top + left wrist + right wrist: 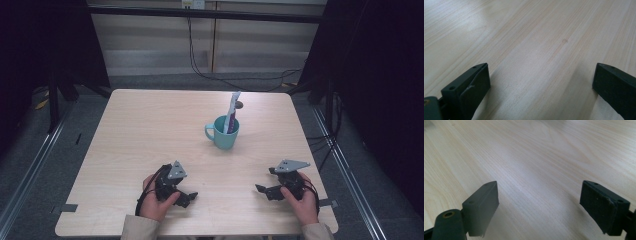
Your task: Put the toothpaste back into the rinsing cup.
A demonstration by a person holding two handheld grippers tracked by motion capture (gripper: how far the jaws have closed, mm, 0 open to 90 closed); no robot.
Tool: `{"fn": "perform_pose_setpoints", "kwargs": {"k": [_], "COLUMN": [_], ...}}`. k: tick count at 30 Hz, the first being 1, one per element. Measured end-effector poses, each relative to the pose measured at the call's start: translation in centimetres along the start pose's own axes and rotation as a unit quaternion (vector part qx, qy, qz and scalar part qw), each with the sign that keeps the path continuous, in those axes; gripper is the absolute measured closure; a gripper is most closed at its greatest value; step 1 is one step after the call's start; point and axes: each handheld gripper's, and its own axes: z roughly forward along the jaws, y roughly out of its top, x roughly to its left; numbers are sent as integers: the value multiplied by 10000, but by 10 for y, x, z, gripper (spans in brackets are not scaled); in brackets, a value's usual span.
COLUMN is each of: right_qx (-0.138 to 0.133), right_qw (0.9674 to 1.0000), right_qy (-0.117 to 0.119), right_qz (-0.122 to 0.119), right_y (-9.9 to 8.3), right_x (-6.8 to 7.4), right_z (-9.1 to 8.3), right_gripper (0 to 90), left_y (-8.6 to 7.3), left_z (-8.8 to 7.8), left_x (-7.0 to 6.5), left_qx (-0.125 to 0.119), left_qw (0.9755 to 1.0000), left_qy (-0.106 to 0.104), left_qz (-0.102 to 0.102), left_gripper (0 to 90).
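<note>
In the high view a teal mug (223, 132) holding an upright toothpaste tube (231, 112) stands on the wooden table (140, 125), with the left gripper (186, 196) and right gripper (264, 190) both well nearer the person than the mug, one to each side. The left gripper view shows its jaws spread wide over bare wood, holding nothing. The right gripper view shows the same: jaws wide apart and empty.

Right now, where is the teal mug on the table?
In the high view, the teal mug stands right of the table's centre, toward the far edge, handle facing left, with a tube upright inside it, beyond both hand-held grippers.
</note>
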Motion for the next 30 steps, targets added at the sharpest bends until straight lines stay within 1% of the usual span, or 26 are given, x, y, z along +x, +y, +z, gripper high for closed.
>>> {"fn": "perform_pose_setpoints", "kwargs": {"k": [3, 5, 7, 11, 20, 30], "right_qx": [35, 87, 80, 68, 64, 81], "right_qw": [10000, 9999, 10000, 9999, 9999, 9999], "right_qy": [29, -17, -13, -35, -38, -55], "right_qz": [-32, -60, -12, -73, -115, -93], "right_y": [-3, -5, -7, -8, -11, -11], "right_x": [-1, -1, -2, -3, -5, -6], "right_z": [1, 1, 1, 1, 0, 0], "right_gripper": [146, 146, 146, 146, 136, 129], "left_y": [0, 0, 0, 0, 0, 0], "left_z": [0, 0, 0, 0, 0, 0], "left_x": [0, 0, 0, 0, 0, 0], "left_qx": [4, 1, 2, 3, 5, 7], "left_qw": [10000, 10000, 10000, 10000, 10000, 10000], "left_qy": [0, 0, -1, 1, 2, -7], "left_qz": [0, 1, 1, -3, -2, -1], "left_gripper": [10, 10, 10, 10, 10, 10]}}
